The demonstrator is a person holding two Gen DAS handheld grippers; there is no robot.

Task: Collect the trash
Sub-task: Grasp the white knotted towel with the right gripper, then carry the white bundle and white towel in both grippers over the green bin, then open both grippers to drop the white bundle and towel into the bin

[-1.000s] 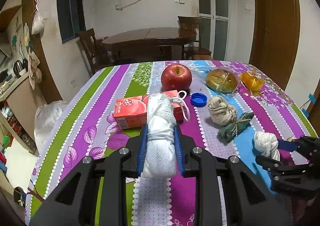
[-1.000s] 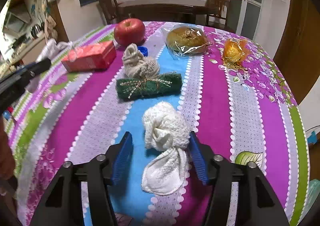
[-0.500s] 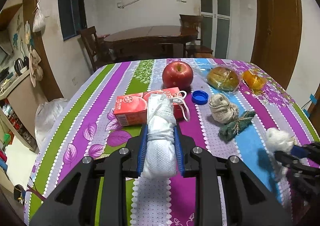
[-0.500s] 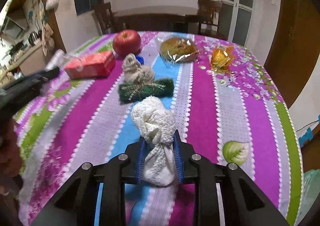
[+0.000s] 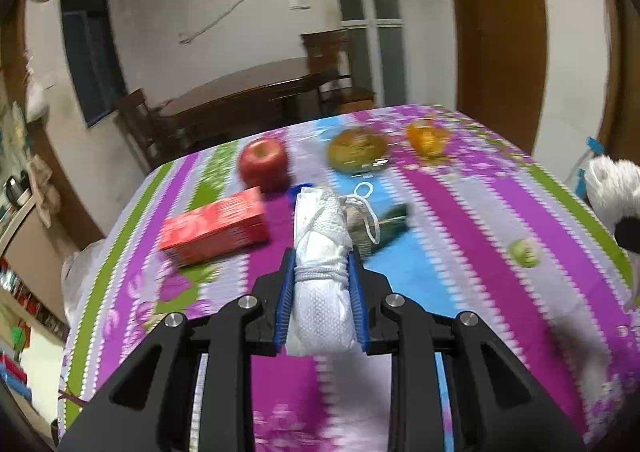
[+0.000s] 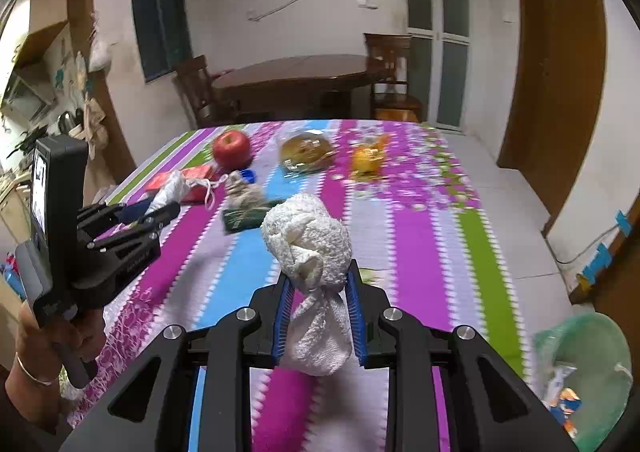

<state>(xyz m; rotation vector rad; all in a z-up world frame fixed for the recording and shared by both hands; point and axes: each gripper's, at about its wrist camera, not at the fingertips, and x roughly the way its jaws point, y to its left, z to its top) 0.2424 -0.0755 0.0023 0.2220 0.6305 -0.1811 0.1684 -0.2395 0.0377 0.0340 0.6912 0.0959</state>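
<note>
My left gripper [image 5: 321,264] is shut on a rolled white mesh cloth tied with a cord [image 5: 323,272], held above the striped tablecloth [image 5: 460,219]. My right gripper [image 6: 318,284] is shut on a knotted white towel wad [image 6: 308,244], lifted off the table. In the right wrist view the left gripper [image 6: 160,207] shows at the left with its white cloth [image 6: 170,189], a hand below it. The towel wad [image 5: 612,187] shows at the right edge of the left wrist view. On the floor at lower right stands a green bin [image 6: 588,368] with some trash inside.
On the table lie a red carton [image 5: 216,226], a red apple [image 5: 263,163], a blue cap [image 6: 246,175], a beige cloth ball [image 6: 246,191], a green bundle [image 6: 242,217], a bagged bun [image 6: 306,151] and an orange wrapper [image 6: 368,157]. A dark wooden table [image 6: 296,79] with chairs stands behind.
My right gripper closed on the white towel wad and lifted it off the table, drawing back and up. My left gripper moved sideways, still holding the mesh cloth. The green bin came into view.
</note>
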